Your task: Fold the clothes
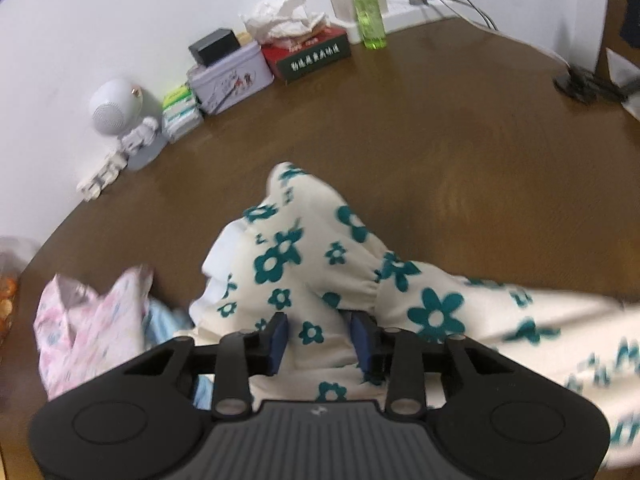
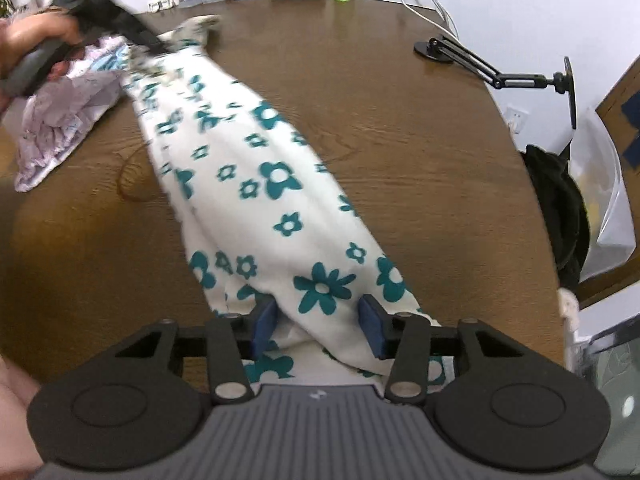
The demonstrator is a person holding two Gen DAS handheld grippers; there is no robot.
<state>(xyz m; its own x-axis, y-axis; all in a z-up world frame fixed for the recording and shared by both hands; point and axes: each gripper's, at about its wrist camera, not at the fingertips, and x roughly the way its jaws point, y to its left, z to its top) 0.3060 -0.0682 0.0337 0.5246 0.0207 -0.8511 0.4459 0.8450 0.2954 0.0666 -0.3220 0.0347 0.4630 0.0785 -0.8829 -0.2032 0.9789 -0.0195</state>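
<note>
A white garment with teal flowers [image 2: 256, 184] is stretched across the brown table [image 2: 400, 140] between my two grippers. My left gripper [image 1: 319, 334] is shut on one end of it, with a bunch of cloth [image 1: 304, 248] between its blue pads. The left gripper also shows in the right wrist view [image 2: 156, 46], at the garment's far end. My right gripper [image 2: 316, 322] is shut on the near end of the garment. Motion blur softens the cloth's edges.
A crumpled pink and blue garment [image 1: 92, 320] lies at the table's left [image 2: 64, 112]. Along the back wall stand a white speaker [image 1: 116, 108], a tin [image 1: 228, 76], a red box [image 1: 308, 54] and a green bottle [image 1: 370, 12]. A black arm mount [image 2: 500, 72] stands at the right.
</note>
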